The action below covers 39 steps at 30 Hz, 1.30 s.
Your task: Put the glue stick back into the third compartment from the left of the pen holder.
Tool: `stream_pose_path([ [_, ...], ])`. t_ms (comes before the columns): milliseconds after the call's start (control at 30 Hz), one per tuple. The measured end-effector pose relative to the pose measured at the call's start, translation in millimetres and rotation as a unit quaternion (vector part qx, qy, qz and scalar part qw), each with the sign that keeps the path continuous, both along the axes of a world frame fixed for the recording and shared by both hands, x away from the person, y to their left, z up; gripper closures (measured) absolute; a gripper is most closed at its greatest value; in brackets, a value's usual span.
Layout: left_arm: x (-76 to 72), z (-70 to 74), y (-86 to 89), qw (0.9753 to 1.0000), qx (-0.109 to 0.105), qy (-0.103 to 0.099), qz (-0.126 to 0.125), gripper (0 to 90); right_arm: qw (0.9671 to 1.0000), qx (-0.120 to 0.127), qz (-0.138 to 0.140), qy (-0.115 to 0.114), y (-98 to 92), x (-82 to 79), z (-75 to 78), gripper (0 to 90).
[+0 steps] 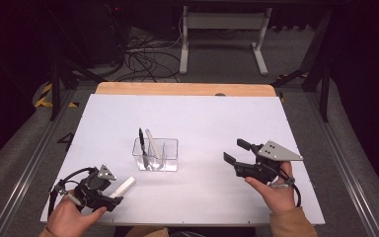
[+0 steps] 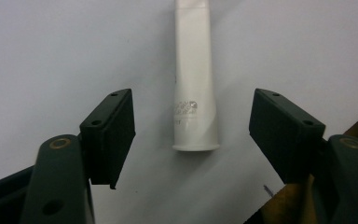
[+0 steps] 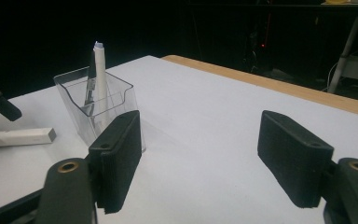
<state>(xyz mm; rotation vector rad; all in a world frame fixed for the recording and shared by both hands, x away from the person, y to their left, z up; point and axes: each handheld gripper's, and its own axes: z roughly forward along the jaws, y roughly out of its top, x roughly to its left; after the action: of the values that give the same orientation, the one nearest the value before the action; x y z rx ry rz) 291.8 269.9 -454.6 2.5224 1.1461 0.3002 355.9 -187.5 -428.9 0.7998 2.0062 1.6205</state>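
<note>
The white tube [image 1: 122, 187] lies flat on the table [image 1: 202, 118] near its front left corner, pointing slantwise toward the clear holder [image 1: 156, 154] at the table's middle. In the left gripper view the tube [image 2: 193, 84] runs straight away between the two jaws, its flared end nearest the camera and its far end cut off at the top edge.

The left gripper [image 1: 112, 196] sits low at the tube's near end, jaws spread wide with bare table on either side of the tube; nothing is pinched. The right gripper [image 1: 237, 152] hovers near the right edge, also spread and empty.

The holder already has a black pen [image 1: 142, 146] and a white pen [image 1: 151, 142] leaning in its left compartments.

Risks, as I judge them: closing this near the end could squirt the tube forward or let it droop and slip when lifted. Tipped in carelessly, it could knock the pens or shove the light holder.

The tube's printed marking [image 2: 185, 110] is too blurred to read.
</note>
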Motion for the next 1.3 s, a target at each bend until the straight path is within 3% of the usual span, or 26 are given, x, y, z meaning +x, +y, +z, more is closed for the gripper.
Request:
stream_pose_path([
  [167,-0.2,-5.2,0.9,0.9998,0.013,0.011,-0.002,36.9,1.0000,0.000,0.001,0.000,-0.2,0.0,-0.1,31.2],
  [567,-1.1,-14.7,1.9,0.9990,0.020,0.040,-0.004,50.7,1.0000,-0.002,0.000,0.001,0.2,0.3,-1.0,31.2],
  [733,-1.2,-14.8,4.1,0.9991,0.016,0.038,0.000,54.1,1.0000,-0.003,0.000,0.001,0.3,0.6,-1.4,31.3],
  [833,-2.5,-13.8,4.3,0.9991,0.018,0.038,-0.001,63.8,1.0000,-0.006,0.000,0.001,0.3,0.7,-1.9,31.5],
  [1200,-2.6,-11.3,4.8,0.9991,0.015,0.039,-0.009,65.0,1.0000,-0.007,0.000,0.001,0.1,1.0,-2.5,31.6],
  [1300,-4.0,-6.5,6.6,0.9996,0.005,0.028,-0.007,65.1,1.0000,-0.007,0.001,0.001,0.2,1.3,-2.8,31.6],
])
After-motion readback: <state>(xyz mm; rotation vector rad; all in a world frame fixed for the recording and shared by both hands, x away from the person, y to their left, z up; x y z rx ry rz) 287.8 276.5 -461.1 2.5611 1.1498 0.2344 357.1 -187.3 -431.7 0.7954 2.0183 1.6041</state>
